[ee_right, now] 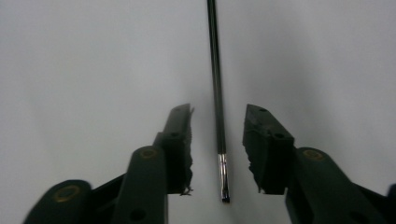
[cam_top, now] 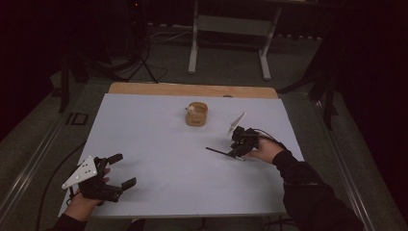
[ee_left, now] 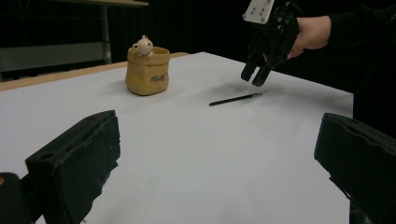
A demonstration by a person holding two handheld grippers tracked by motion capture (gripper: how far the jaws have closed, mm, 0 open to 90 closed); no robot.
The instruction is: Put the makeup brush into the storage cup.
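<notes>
A thin black stick with a silver end (cam_top: 219,152) (ee_left: 235,99) (ee_right: 215,70) lies flat on the white sheet (cam_top: 159,139). My right gripper (cam_top: 238,154) (ee_left: 254,77) (ee_right: 217,128) points down over its silver end. The jaws straddle the stick with a gap on each side, and the pads do not touch it. My left gripper (cam_top: 126,169) (ee_left: 219,140) rests near the sheet's front left corner, jaws wide open with nothing between them. A tan sack-shaped cup (cam_top: 197,115) (ee_left: 147,72) with a small pale figure (ee_left: 142,45) on its rim stands at the back middle.
The white sheet covers a wooden table whose far edge (cam_top: 192,89) shows behind it. Beyond the table, on the dark floor, stand a grey frame (cam_top: 231,29) and a tripod (cam_top: 139,53). The person's dark right sleeve (cam_top: 312,192) crosses the sheet's right front corner.
</notes>
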